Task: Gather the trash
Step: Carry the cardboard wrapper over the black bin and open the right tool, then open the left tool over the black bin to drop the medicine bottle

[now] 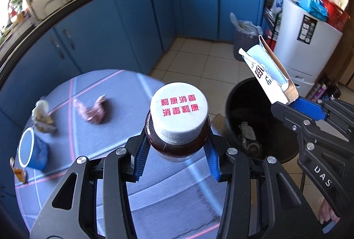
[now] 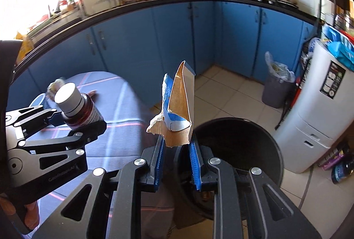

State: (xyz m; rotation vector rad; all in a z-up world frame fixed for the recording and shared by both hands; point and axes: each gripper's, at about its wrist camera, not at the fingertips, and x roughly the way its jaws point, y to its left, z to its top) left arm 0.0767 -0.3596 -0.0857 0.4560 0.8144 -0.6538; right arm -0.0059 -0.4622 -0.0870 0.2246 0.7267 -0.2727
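left gripper [image 1: 177,150] clamps a brown bottle [image 1: 177,128] above the table edge [image 1: 168,84]; right gripper [image 2: 177,150] pinches torn carton [image 2: 179,106] over the black bin's rim [image 2: 274,141].

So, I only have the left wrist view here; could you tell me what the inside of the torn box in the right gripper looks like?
Observer: The torn box shows plain brown cardboard inside, between the right gripper's fingers.
Operator: Thanks. Is the bottle labelled on its side?
Observer: Yes, the bottle in the left gripper has a pale printed label, unreadable.
Operator: And anything behind the grey bin?
Observer: A red fire extinguisher stands beside the grey bin.
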